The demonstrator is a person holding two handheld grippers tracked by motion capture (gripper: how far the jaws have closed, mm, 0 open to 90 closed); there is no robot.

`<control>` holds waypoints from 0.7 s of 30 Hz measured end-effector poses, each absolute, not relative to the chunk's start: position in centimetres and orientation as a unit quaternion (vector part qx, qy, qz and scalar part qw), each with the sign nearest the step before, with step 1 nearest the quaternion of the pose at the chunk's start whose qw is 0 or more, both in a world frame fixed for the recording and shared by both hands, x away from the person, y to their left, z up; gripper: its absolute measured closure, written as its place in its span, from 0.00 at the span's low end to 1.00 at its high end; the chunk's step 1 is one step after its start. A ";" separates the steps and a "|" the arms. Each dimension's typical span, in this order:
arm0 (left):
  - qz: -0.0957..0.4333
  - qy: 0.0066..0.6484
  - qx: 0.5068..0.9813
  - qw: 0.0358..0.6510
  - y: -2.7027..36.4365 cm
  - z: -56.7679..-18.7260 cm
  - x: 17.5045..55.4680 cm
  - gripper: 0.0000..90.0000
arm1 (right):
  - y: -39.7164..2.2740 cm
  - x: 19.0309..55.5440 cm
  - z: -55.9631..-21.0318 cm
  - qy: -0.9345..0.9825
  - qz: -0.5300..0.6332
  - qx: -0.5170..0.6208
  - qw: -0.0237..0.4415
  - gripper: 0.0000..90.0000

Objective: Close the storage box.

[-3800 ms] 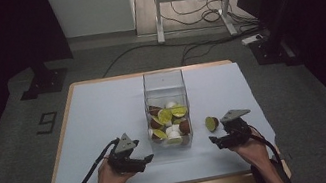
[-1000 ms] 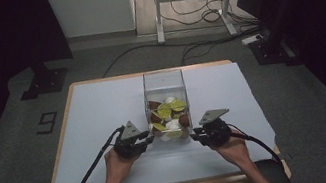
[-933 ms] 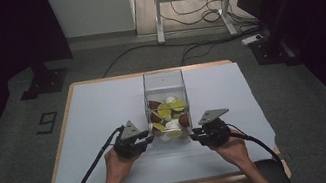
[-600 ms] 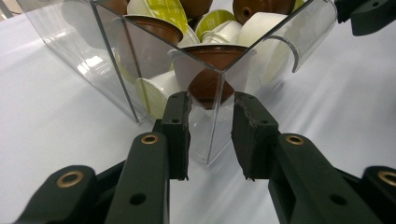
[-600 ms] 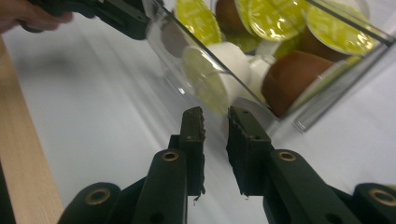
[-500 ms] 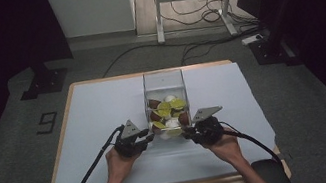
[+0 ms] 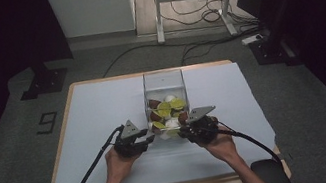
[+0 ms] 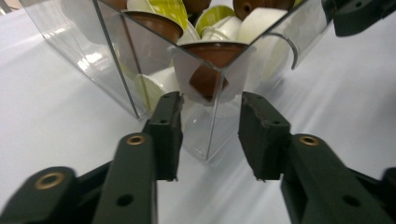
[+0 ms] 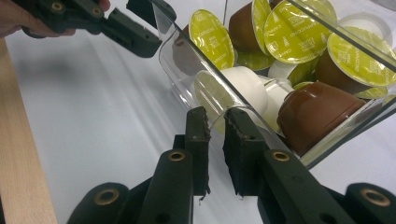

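A clear plastic box (image 7: pixel 162 75) stands mid-table, holding several coffee capsules (image 7: pixel 170 106) with green, brown and white shells. My left gripper (image 7: pixel 151 133) is at the box's near left corner. In the left gripper view the corner (image 8: pixel 211 116) sits between the jaws of the left gripper (image 8: pixel 210 100). They have just been opening and the right pad stands off the wall. My right gripper (image 7: pixel 182 129) is at the near right corner. In the right gripper view the right gripper (image 9: pixel 215 114) is shut on the thin clear wall (image 9: pixel 219 119).
A white sheet (image 7: pixel 94 114) covers the wooden table (image 7: pixel 65 136). Cables trail from both grippers over the front edge. The other gripper shows far off in each gripper view: the right (image 8: pixel 359 14), the left (image 9: pixel 116 23). A desk and floor cables lie beyond.
Both hands came in to the box's near corners. The capsule lying right of the box is gone from the sheet. The right gripper slid left and closed on the wall; the left jaws widened.
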State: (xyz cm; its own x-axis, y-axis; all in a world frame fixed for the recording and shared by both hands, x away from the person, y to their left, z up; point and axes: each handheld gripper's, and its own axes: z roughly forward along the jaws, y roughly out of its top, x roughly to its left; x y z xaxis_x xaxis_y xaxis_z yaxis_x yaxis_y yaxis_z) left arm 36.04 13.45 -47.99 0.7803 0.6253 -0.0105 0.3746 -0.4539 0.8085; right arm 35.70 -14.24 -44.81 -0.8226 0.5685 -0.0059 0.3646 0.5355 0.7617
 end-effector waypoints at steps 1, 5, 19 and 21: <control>0.146 0.298 0.840 0.430 13.4 -48.0 36.0 0.63 | -14.2 35.7 -44.8 0.867 0.399 0.269 0.129 0.88; 0.150 0.299 0.845 0.417 13.4 -48.3 35.9 0.56 | -14.1 36.0 -44.8 0.865 0.399 0.274 0.133 0.88; 0.108 0.314 0.854 0.401 14.2 -49.9 35.8 0.14 | -13.9 36.8 -44.7 0.863 0.394 0.281 0.142 0.87; 0.106 0.313 0.856 0.397 14.2 -50.0 35.8 0.11 | -13.9 36.8 -44.7 0.864 0.393 0.282 0.142 0.87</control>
